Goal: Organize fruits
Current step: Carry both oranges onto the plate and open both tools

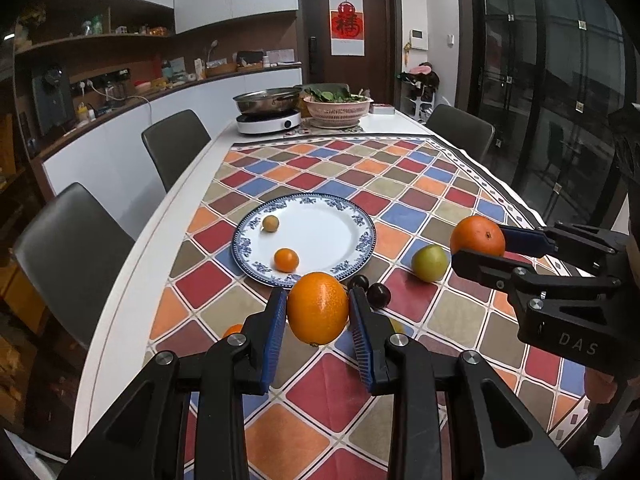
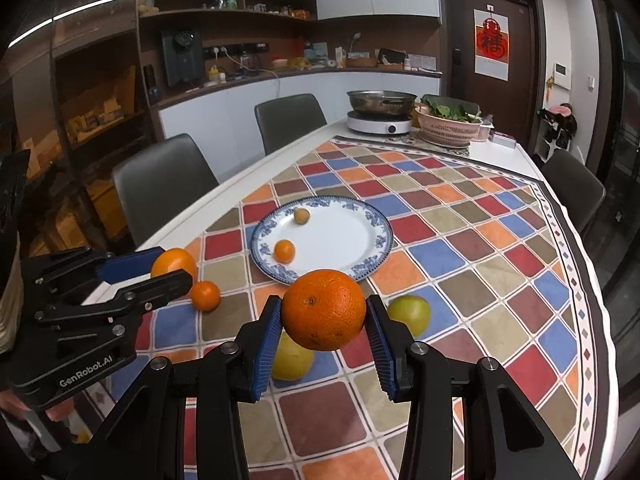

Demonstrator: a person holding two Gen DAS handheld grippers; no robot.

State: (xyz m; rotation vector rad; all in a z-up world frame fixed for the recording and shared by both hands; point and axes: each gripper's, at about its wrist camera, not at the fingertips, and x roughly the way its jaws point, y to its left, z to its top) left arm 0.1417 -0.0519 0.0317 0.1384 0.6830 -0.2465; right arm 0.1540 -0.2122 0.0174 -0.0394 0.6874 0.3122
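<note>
On the checked tablecloth (image 1: 320, 412) by the plate (image 1: 320, 236), the left claw (image 1: 318, 308) squeezes a long orange (image 1: 317, 307) standing tall, the right claw (image 2: 324, 310) squeezes a round orange (image 2: 323, 309), and only the left view shows two dark plums (image 1: 378, 295).

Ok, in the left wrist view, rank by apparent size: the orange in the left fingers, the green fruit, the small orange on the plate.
1. Orange in the left gripper, largest, though nearness to the camera inflates it.
2. Green fruit.
3. Small orange on the plate, smallest.
</note>
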